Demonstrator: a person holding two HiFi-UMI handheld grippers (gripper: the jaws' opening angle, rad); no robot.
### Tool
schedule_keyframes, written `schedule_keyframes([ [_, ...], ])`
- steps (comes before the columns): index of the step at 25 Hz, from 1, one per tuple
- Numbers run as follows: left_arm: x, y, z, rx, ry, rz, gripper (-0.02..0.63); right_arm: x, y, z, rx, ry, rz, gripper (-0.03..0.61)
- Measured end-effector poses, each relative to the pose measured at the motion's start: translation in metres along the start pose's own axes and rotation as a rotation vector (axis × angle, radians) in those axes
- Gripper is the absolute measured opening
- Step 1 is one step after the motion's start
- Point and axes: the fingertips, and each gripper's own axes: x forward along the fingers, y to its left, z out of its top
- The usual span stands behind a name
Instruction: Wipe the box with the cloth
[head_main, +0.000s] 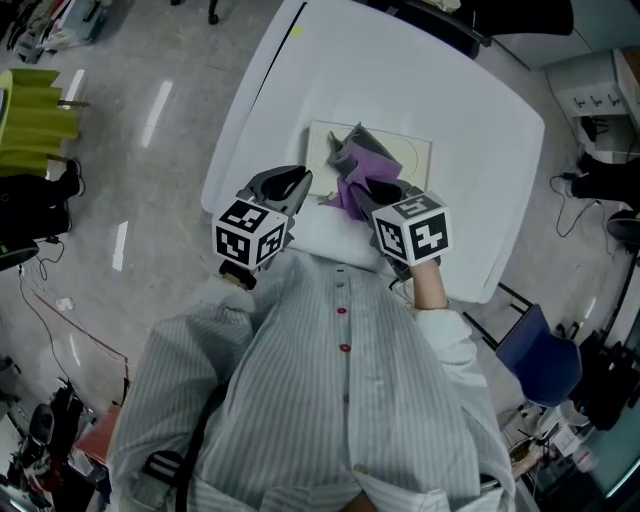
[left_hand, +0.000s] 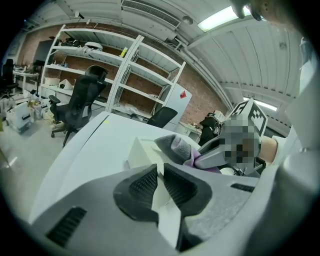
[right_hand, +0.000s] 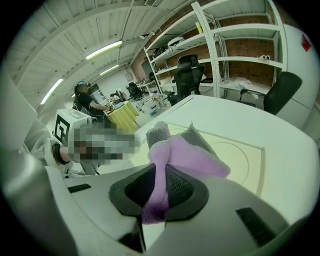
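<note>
Head view: the flat cream box (head_main: 412, 160) lay on the white tabletop (head_main: 480, 120), its long axis running across the person. The purple cloth (head_main: 352, 168) sat bunched on it, clamped in the right tongs (right_hand: 159, 187). The left tongs (left_hand: 161, 182) were closed on the box's near left corner. Grey floor (head_main: 130, 180) and open shelving (left_hand: 125, 65) lay beyond.

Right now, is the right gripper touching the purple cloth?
Touching. The right gripper view shows the purple cloth pinched between the jaws of the right gripper, with a bit of cloth sticking out behind the pads.
</note>
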Motion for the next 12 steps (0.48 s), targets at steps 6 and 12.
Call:
schedule_keyframes([
  [6, 0.001, -0.001, 0.001, 0.006, 0.008, 0.0, 0.023, -0.023, -0.03, -0.017, 0.029, 0.011, -0.082, 0.054],
  [12, 0.004, -0.001, 0.0, 0.011, 0.014, 0.0, 0.025, -0.043, -0.057, -0.035, 0.056, 0.024, -0.154, 0.054],
])
